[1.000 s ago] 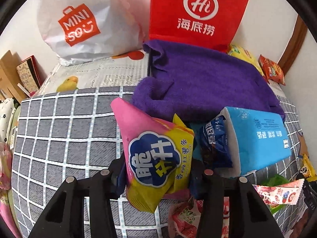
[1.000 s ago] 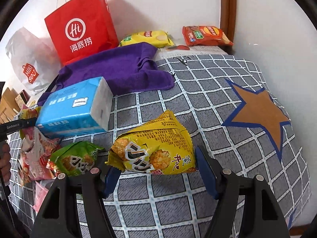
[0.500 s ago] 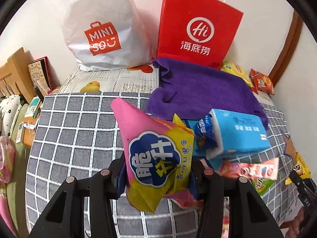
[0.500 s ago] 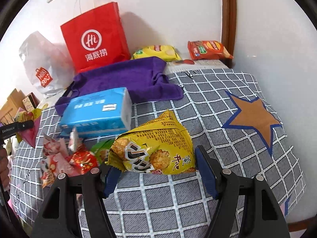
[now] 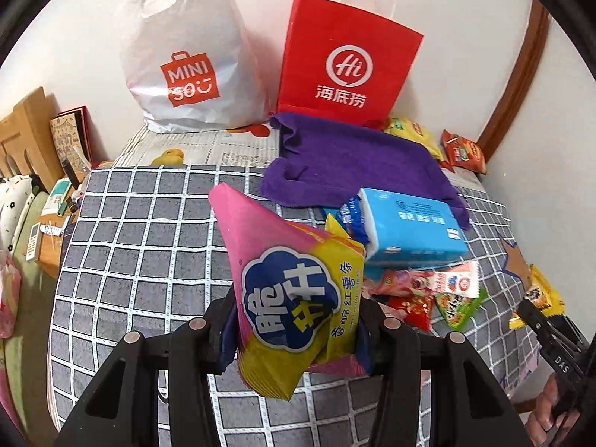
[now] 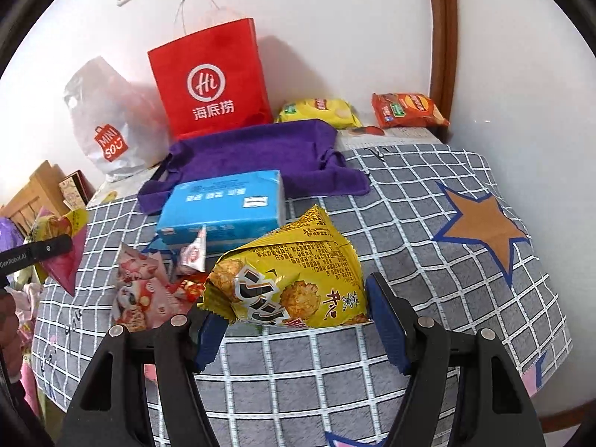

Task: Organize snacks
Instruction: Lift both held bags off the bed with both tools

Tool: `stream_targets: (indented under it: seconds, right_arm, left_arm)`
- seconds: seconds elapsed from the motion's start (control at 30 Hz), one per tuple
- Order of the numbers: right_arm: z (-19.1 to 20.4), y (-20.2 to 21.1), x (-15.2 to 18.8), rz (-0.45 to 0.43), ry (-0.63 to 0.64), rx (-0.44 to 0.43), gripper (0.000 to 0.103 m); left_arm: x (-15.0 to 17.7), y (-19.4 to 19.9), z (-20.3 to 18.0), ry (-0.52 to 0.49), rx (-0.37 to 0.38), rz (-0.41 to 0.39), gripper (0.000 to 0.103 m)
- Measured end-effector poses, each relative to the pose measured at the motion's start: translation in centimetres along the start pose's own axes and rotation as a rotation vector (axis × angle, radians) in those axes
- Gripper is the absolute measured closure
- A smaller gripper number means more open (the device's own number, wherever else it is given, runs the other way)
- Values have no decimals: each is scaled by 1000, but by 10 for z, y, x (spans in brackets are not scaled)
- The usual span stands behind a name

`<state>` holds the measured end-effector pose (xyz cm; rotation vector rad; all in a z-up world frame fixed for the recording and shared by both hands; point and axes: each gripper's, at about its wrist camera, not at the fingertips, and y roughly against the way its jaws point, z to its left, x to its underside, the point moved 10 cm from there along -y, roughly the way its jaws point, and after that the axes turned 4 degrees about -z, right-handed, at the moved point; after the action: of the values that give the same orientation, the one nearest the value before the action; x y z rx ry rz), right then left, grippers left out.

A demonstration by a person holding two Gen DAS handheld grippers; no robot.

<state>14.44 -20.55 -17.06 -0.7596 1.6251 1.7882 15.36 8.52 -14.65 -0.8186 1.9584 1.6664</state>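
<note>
My left gripper (image 5: 298, 335) is shut on a pink and yellow snack bag (image 5: 290, 279), which stands tilted above the grey checked cloth (image 5: 130, 242). My right gripper (image 6: 298, 327) is shut on a puffed yellow snack bag (image 6: 294, 275) held off the cloth. Each view catches the other gripper at its edge: the right gripper (image 5: 536, 320) at the right, the left gripper (image 6: 37, 253) at the left. A pile of small snack packets (image 6: 149, 290) lies between them in front of a blue tissue pack (image 6: 223, 208).
A purple towel (image 5: 354, 156) lies behind the tissue pack. A red paper bag (image 5: 346, 63) and a white plastic bag (image 5: 186, 67) stand against the wall. A yellow chip bag (image 6: 320, 111) and a red one (image 6: 406, 110) lie in the far right corner.
Both grippers have risen and drawn back from the table with their bags still held. More of the cloth and both standing bags now show.
</note>
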Motion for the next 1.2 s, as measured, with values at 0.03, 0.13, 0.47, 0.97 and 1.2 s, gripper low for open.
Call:
stream_targets:
  seconds: [0.03, 0.13, 0.47, 0.97, 1.2]
  right_arm:
    - [3, 1, -1, 3, -3, -4, 33]
    - [10, 6, -4, -2, -3, -12, 33]
    - [34, 5, -29, -32, 1, -18, 33]
    - [44, -10, -65, -56, -42, 59, 34]
    - [38, 3, -70, -79, -58, 98, 34]
  left_arm:
    - [0, 1, -2, -1, 6, 1, 57]
    - [-4, 4, -9, -15, 27, 1, 57]
    - [-28, -3, -33, -96, 90, 4, 57]
    - [-55, -43, -64, -232, 177, 61, 57]
    - [-58, -45, -80, -254, 211, 75, 57]
